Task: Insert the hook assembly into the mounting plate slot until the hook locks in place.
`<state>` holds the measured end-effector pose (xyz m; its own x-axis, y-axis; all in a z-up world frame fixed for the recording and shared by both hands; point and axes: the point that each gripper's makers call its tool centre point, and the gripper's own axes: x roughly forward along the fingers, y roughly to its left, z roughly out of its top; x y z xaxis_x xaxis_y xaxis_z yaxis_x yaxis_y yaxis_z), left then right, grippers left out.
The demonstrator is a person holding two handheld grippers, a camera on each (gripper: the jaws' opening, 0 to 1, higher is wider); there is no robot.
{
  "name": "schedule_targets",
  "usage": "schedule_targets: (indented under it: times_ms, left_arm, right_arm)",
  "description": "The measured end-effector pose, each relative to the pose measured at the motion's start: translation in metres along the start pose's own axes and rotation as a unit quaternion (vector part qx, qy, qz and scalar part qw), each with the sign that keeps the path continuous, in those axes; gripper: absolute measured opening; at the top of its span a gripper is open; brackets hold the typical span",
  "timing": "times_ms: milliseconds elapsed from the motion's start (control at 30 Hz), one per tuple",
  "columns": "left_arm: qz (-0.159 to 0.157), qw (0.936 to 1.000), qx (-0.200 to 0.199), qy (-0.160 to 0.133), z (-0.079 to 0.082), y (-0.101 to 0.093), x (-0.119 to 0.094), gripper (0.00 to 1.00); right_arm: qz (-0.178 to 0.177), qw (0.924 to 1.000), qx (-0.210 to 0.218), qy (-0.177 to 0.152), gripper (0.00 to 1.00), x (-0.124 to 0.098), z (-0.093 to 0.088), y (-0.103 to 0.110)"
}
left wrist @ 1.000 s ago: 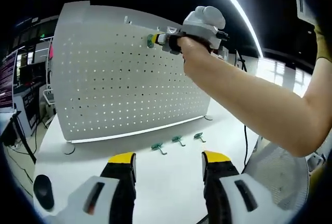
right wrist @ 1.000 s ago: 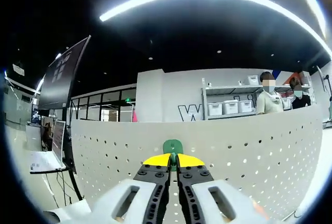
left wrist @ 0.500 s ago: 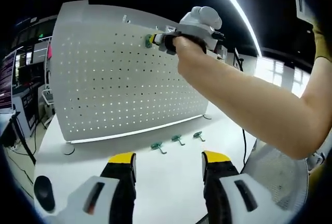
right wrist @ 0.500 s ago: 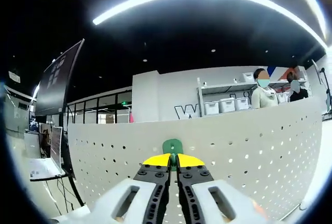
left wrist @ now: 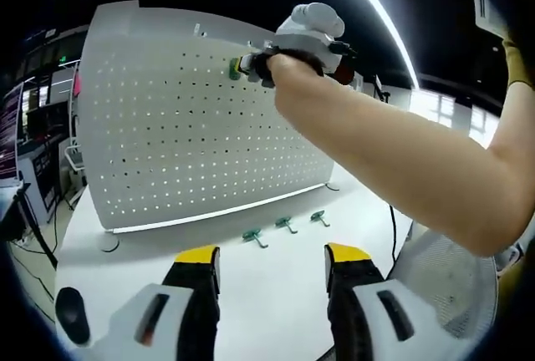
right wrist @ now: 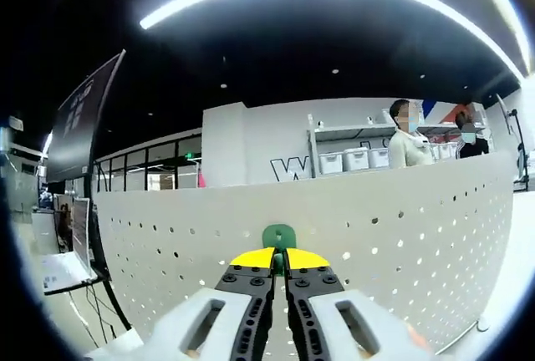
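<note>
- A large "W" (right wrist: 286, 169) is showing on the far wall.
- The right hand-held gripper (right wrist: 279, 258) is pinching the green hook (right wrist: 278, 236), jaws nearly closed, against the white perforated mounting plate (right wrist: 418, 236).
- The left hand-held gripper (left wrist: 272, 265) is hanging wide open, holding nothing, over the worktop (left wrist: 276, 294).
- Three spare green hooks (left wrist: 285, 226) are lying there.

A green hook (right wrist: 277, 236) is pressed against the upper part of the upright white perforated plate (left wrist: 167, 127). Three more green hooks (left wrist: 286, 226) lie in a row just before the plate's base.
</note>
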<state>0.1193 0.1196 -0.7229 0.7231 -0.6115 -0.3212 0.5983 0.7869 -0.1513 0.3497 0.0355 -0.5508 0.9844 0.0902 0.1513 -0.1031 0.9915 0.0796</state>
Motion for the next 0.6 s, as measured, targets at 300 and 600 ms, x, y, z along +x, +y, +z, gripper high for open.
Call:
schedule_targets:
  times_ms: [300, 600]
  left_arm:
    - [-0.002, 1.0000, 0.002, -0.004, 0.004, -0.001, 0.002, 0.52]
    - [0.001, 1.0000, 0.002, -0.002, 0.002, 0.000, 0.001, 0.52]
  right_arm:
    - [0.015, 0.9998, -0.015, -0.002, 0.06, 0.005, -0.001, 0.002]
    - [0.028, 0.9992, -0.026, -0.011, 0.28, 0.005, -0.002, 0.008]
